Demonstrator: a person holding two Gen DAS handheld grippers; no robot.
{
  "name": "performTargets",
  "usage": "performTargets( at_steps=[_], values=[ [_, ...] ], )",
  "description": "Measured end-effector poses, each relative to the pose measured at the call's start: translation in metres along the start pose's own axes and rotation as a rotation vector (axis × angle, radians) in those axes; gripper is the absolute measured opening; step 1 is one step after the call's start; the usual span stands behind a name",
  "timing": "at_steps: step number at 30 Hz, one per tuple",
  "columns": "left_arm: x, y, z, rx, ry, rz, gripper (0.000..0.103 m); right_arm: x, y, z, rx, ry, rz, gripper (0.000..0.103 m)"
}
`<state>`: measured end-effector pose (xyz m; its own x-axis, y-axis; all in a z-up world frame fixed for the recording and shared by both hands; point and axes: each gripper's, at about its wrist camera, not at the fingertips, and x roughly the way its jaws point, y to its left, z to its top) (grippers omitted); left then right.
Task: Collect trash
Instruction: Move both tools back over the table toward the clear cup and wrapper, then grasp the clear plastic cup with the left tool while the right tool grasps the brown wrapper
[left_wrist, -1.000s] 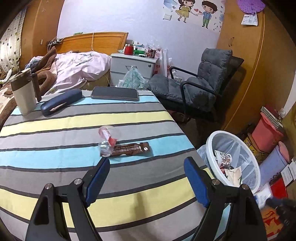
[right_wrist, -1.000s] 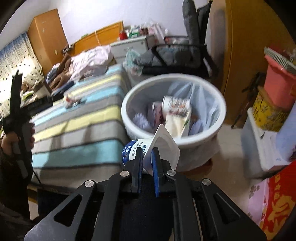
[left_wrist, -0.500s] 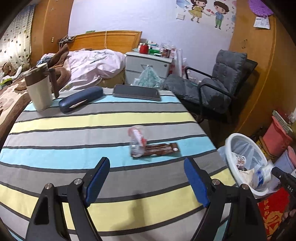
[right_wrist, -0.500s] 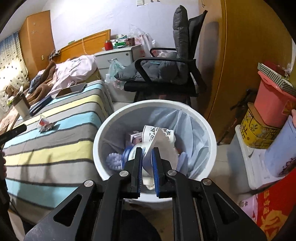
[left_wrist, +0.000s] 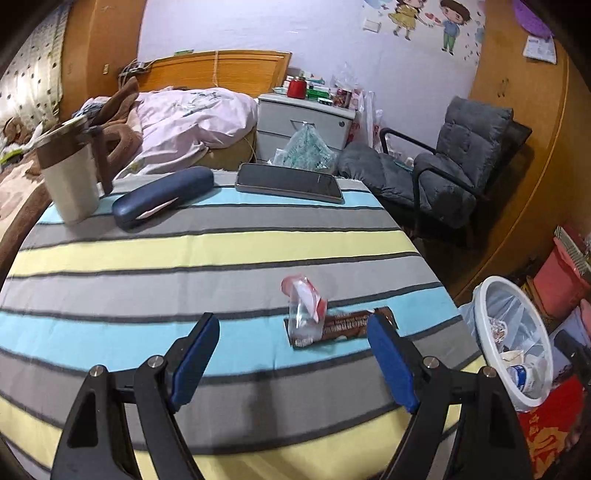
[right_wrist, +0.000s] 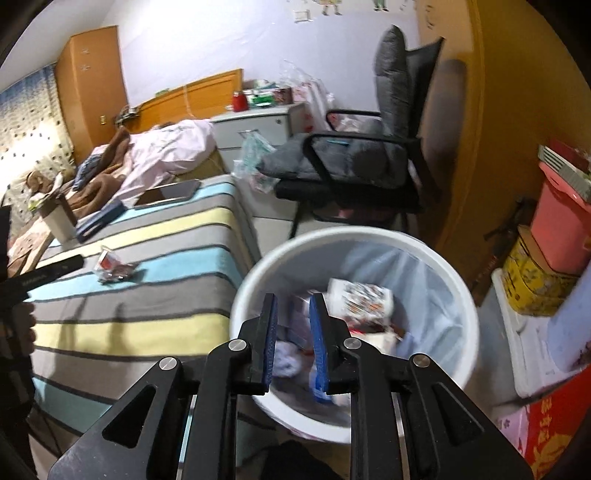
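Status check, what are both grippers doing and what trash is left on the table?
Right gripper over bin, jaws just opening, nothing between them. Left gripper open, empty, aimed at clear bag and brown wrapper on table. Path clear.

On the desk, a small bag lies on the near end of a wrapper, with a mug, a case and a phone in a row along the far edge. A bin stands on the floor right of the desk, with trash inside, and a chair stands beyond it. Behind the desk is a bed, with a nightstand to its right.
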<state>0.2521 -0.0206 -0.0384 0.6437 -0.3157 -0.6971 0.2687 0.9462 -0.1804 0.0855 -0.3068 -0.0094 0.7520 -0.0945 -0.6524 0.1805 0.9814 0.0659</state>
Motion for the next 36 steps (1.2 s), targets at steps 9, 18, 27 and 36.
performTargets(
  at_steps=[9, 18, 27, 36],
  values=[
    [0.035, -0.005, 0.008, 0.028, 0.057, -0.031, 0.078, 0.023, 0.036, 0.015, -0.061, 0.012, 0.067, 0.021],
    [0.052, 0.007, 0.009, 0.000, 0.126, -0.075, 0.040, 0.043, 0.061, 0.027, -0.079, 0.023, 0.116, 0.021],
    [0.041, 0.024, 0.004, -0.026, 0.117, -0.069, 0.030, 0.051, 0.088, 0.032, -0.148, 0.042, 0.148, 0.021],
    [0.012, 0.056, -0.009, -0.082, 0.085, -0.044, 0.030, 0.071, 0.129, 0.034, -0.305, 0.092, 0.246, 0.021]
  ],
)
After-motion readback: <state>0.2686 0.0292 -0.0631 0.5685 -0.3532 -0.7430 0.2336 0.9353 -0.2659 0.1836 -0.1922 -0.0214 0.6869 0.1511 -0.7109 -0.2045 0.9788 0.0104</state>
